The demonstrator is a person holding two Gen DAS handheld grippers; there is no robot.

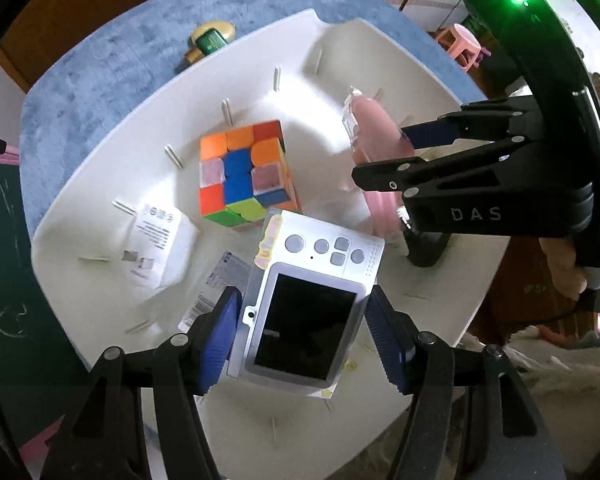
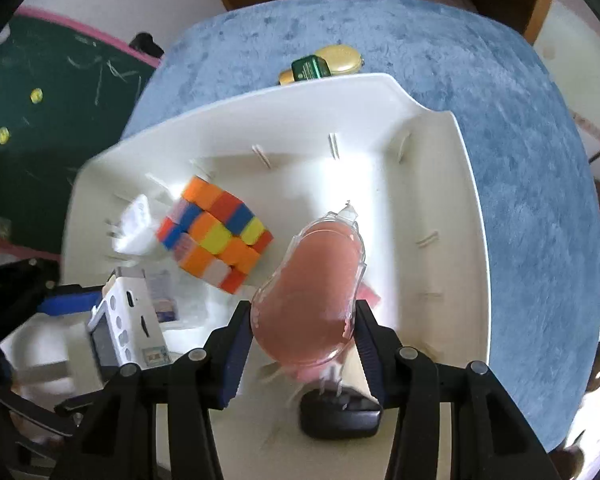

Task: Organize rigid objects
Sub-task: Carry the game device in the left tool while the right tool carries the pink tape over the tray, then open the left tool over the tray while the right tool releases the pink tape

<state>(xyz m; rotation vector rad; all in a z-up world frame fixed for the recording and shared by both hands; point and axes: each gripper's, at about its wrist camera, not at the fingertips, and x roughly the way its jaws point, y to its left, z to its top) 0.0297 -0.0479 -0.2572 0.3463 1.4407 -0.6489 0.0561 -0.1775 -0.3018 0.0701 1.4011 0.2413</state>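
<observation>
My left gripper [image 1: 302, 334] is shut on a small silver digital camera [image 1: 308, 300], screen facing up, held over the white plastic bin [image 1: 100, 168]. My right gripper [image 2: 304, 336] is shut on a pink item in a clear plastic shell [image 2: 312, 280], also over the bin [image 2: 472, 200]. The left wrist view shows the right gripper [image 1: 384, 158] holding that pink item [image 1: 370, 120] at the bin's right side. The camera [image 2: 118, 328] and a blue pad of the left gripper appear at lower left in the right wrist view. Inside the bin sits a multicoloured puzzle cube [image 1: 246, 172] [image 2: 216, 232].
The bin rests on a blue fuzzy cloth [image 2: 532, 160]. Also in the bin are a white box [image 1: 160, 248], a printed packet [image 1: 216, 288] and a black object [image 2: 340, 416]. A gold and green item [image 2: 324, 64] lies on the cloth behind the bin. A dark green board [image 2: 40, 120] stands to the left.
</observation>
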